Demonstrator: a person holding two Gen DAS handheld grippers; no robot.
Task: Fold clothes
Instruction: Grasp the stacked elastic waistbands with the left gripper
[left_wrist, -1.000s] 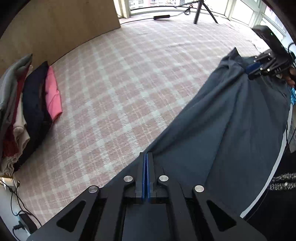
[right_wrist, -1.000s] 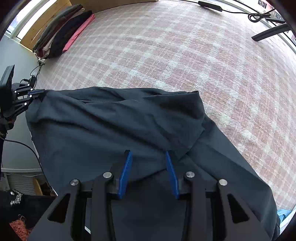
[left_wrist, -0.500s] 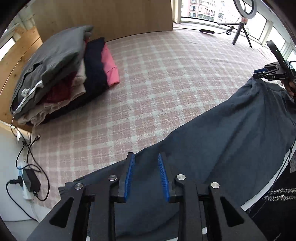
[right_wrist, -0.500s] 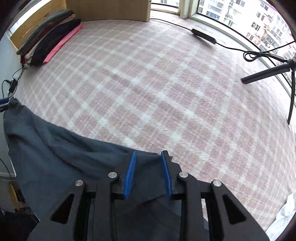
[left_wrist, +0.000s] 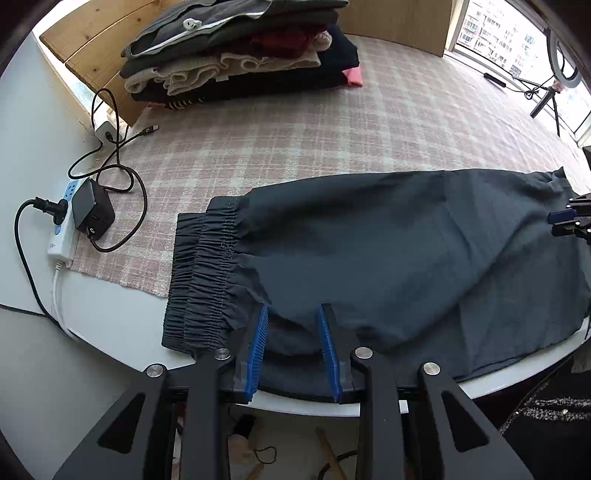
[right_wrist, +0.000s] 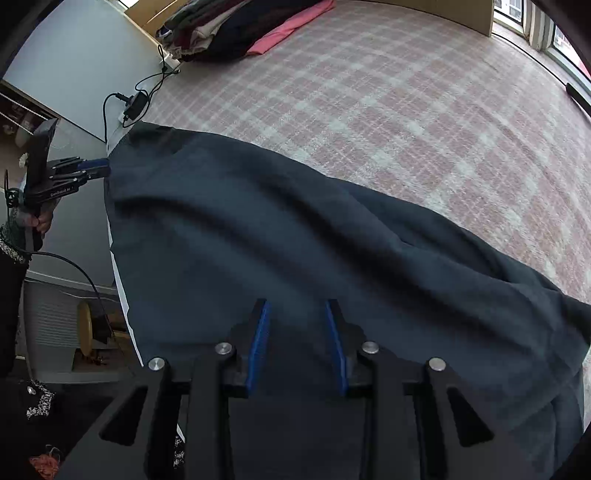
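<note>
Trousers (left_wrist: 388, 240), dark grey, lie spread across a checked cloth (left_wrist: 295, 122) on the white tabletop (left_wrist: 74, 332), waistband at its near edge. Folded clothes (left_wrist: 240, 48) are stacked behind. Both the left gripper (left_wrist: 291, 347) and right gripper (right_wrist: 297, 343) hover above the fabric, jaws apart, holding nothing.

Both wrist views look steeply down, close over the dark trousers (left_wrist: 388, 251); shared.

Matt dark cloth trousers (left_wrist: 388, 251) lie on a rough woven plaid mat (left_wrist: 295, 140).
</note>
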